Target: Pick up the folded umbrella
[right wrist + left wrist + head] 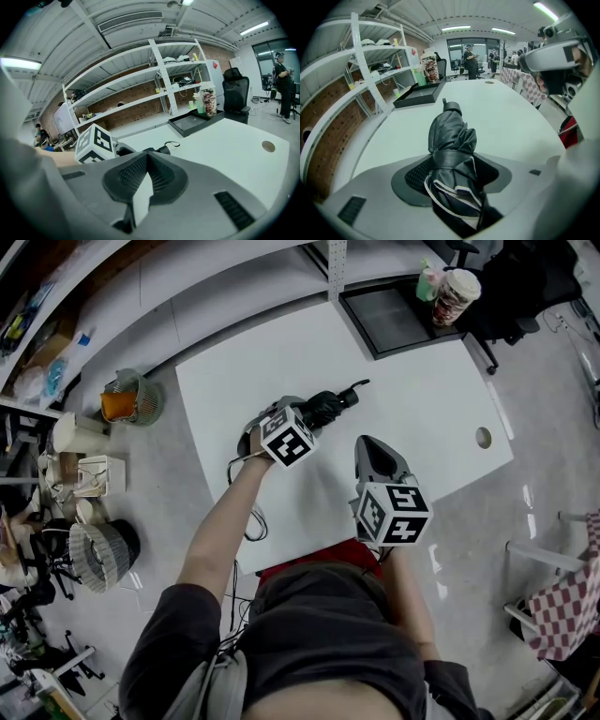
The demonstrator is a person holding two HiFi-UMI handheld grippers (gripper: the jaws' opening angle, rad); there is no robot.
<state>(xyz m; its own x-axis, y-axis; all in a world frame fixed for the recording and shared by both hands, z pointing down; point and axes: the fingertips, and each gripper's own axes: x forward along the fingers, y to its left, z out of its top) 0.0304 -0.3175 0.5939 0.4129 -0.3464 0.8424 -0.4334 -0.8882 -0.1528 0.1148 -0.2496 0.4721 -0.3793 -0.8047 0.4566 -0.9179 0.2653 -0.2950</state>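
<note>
Left tongs [452, 158]: wide open, straddling black folded fabric umbrella [451, 136]; its long axis runs along the tongs, handle end pointing away. Right tongs [146, 161]: closed, empty.

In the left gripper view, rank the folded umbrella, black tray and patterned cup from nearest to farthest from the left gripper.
1. folded umbrella, between the jaws.
2. black tray, ahead, to the left.
3. patterned cup, at the tray's far end.

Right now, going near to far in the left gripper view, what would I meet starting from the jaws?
folded umbrella between the jaws → black tray → patterned cup at the tray's far end → person standing by the far windows
</note>
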